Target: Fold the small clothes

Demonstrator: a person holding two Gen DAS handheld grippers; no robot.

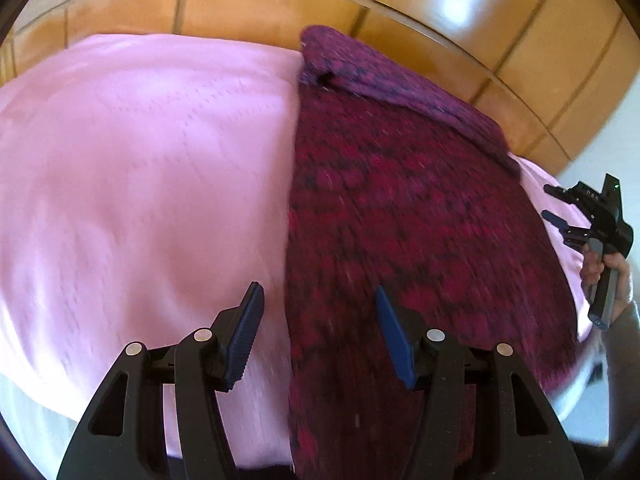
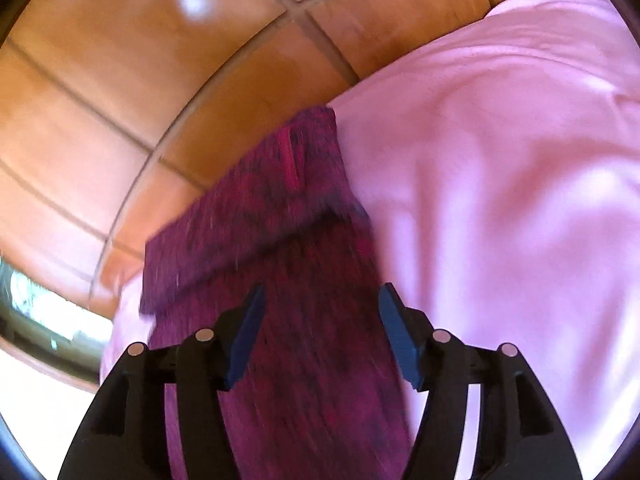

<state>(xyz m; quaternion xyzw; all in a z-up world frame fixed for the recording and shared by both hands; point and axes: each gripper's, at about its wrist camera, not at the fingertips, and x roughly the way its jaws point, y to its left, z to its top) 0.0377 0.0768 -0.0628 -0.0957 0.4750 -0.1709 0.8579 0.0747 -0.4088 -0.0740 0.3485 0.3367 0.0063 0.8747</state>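
The dark red knit garment (image 1: 420, 216) lies flat on the pink sheet (image 1: 140, 168), covering its right portion, with a folded-over flap (image 2: 240, 216) at the far end near the sheet's edge and the orange tiled floor (image 1: 280, 4) beyond. The left gripper (image 1: 320, 328) hovers over the garment's left edge with fingers apart and nothing between them. The right gripper (image 2: 322, 328) is above the garment, fingers likewise spread and holding nothing.
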